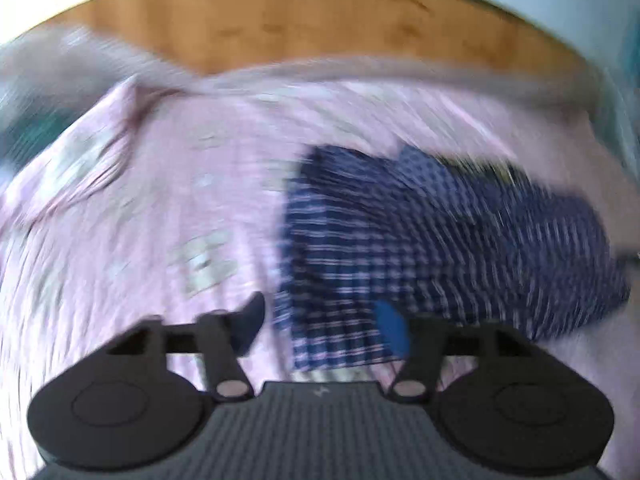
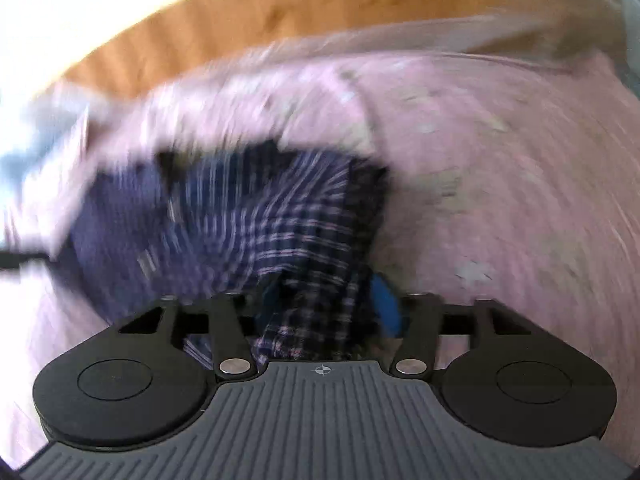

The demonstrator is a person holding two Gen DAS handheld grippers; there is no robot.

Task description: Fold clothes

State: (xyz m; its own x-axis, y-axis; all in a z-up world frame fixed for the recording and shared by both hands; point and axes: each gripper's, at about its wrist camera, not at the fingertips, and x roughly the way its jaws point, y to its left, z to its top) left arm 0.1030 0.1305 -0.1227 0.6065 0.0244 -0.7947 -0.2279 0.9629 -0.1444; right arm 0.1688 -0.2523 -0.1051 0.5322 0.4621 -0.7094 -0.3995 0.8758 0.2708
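Note:
A navy plaid garment (image 1: 420, 248) lies on a pink patterned bedsheet (image 1: 168, 184). Both views are motion-blurred. In the left wrist view my left gripper (image 1: 320, 320) is open, its blue-tipped fingers spread over the garment's near left edge, with nothing between them. In the right wrist view the same plaid garment (image 2: 248, 220) bunches up between the fingers of my right gripper (image 2: 328, 308), which is shut on a fold of it; a blue fingertip (image 2: 386, 304) shows beside the cloth.
A wooden headboard (image 1: 304, 20) runs along the far edge of the bed, also in the right wrist view (image 2: 280, 12). The pink sheet (image 2: 520, 184) spreads wide around the garment. A pale wall lies beyond.

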